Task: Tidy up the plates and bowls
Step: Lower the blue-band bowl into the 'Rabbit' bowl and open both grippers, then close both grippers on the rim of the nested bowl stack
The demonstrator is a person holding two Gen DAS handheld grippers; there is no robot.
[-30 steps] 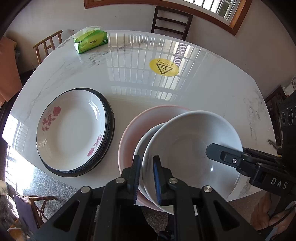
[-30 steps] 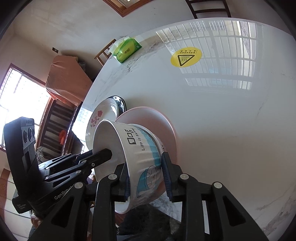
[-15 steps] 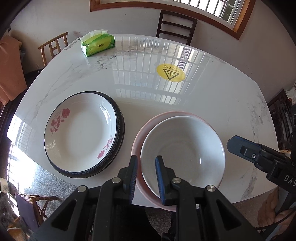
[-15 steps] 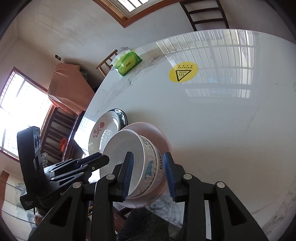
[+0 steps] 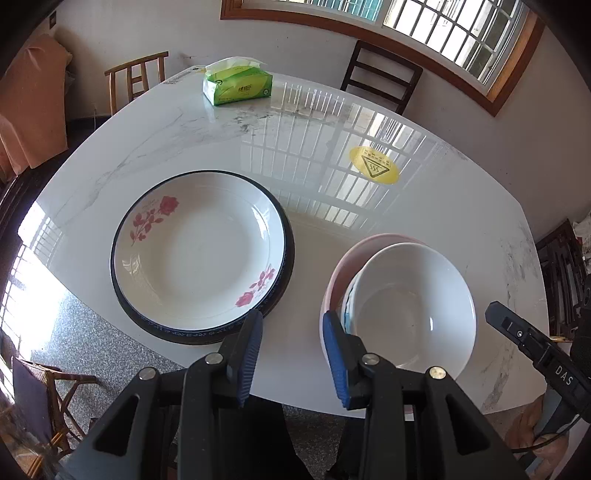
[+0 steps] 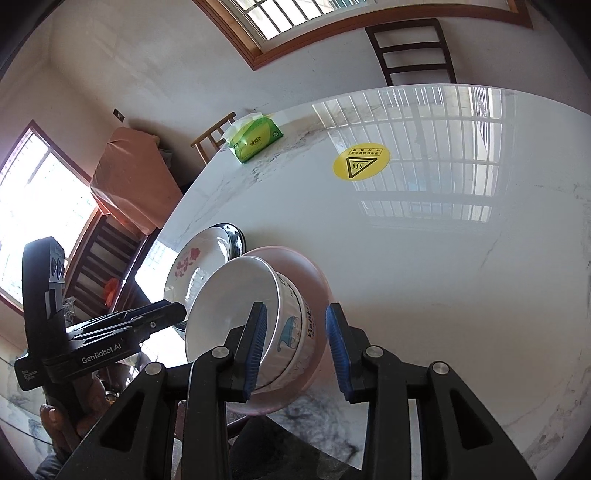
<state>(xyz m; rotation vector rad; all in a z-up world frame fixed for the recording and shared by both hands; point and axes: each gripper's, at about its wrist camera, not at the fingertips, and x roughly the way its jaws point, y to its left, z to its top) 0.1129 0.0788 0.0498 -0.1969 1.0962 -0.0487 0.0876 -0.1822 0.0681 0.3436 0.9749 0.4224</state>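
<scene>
White marble table (image 5: 155, 140) filling mid-frame, barred window (image 5: 454, 33) upper right — wood-framed; dark chair (image 5: 380, 88) beneath it, pale wooden chair (image 5: 136, 85) upper left, speckled grey floor (image 5: 88, 343) lower left — sunlit

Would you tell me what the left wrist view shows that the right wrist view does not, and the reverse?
Only the left wrist view shows the flowered plate whole from above, with both roses and its dark rim. Only the right wrist view shows the white bowl from the side, with its blue cartoon print. Both share the pink bowl beneath it, the tissue pack and the yellow sticker.
</scene>
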